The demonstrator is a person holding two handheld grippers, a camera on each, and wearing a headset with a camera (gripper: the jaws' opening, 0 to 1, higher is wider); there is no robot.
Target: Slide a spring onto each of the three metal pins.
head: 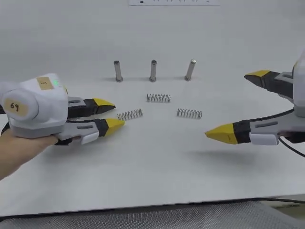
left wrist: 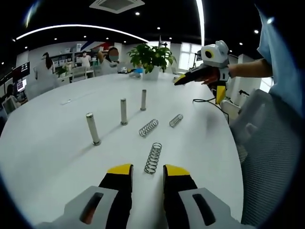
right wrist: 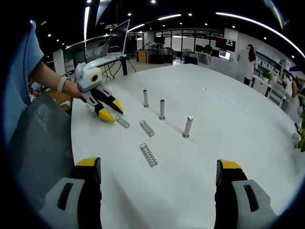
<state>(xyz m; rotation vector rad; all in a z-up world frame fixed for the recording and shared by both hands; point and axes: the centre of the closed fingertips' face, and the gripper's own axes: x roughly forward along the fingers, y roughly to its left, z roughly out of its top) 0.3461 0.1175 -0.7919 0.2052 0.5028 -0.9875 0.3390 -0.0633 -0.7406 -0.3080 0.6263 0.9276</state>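
Observation:
Three metal pins stand upright in a row on the white table: left pin (head: 117, 71), middle pin (head: 153, 70), right pin (head: 190, 69). Three springs lie in front of them: left spring (head: 130, 114), middle spring (head: 158, 98), right spring (head: 189, 113). My left gripper (head: 112, 114) hovers just left of the left spring (left wrist: 153, 157), its yellow-tipped jaws a small gap apart with nothing between them. My right gripper (head: 238, 105) is at the right, jaws wide apart and empty, pointing toward the right spring (right wrist: 148, 154).
The white table (head: 152, 162) has bare room in front of the springs. Its front edge runs along the bottom, with a grey mesh chair back (head: 190, 217) below it. A potted plant (left wrist: 151, 59) stands at the far end of the table.

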